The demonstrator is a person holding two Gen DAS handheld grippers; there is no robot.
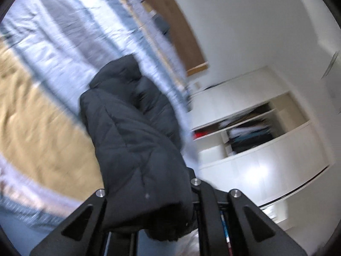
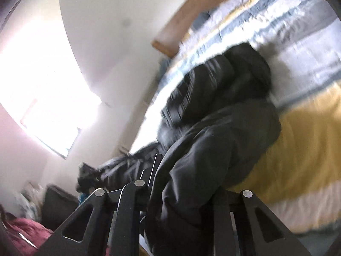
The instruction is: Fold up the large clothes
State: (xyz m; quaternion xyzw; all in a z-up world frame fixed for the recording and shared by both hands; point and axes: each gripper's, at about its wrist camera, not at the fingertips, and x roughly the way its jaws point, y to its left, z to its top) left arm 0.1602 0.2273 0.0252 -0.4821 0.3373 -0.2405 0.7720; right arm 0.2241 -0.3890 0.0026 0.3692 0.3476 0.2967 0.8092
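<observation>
A black quilted puffer coat (image 1: pixel 132 128) lies on a bed, its near end lifted off the bedspread. My left gripper (image 1: pixel 170 219) is shut on the coat's near edge, and the fabric bunches over its jaws and hides the fingertips. In the right wrist view the same black coat (image 2: pixel 213 117) stretches away across the bed. My right gripper (image 2: pixel 181 209) is shut on another part of the near edge, with cloth draped between its arms. Both views are tilted and blurred.
The bedspread (image 1: pixel 53 42) is striped in white, grey and mustard yellow, with a wooden headboard (image 2: pixel 191 17) at the far end. White shelving with stacked clothes (image 1: pixel 251 132) stands beside the bed. A bright window (image 2: pixel 42 85) and a red cloth (image 2: pixel 21 234) sit at the right view's left.
</observation>
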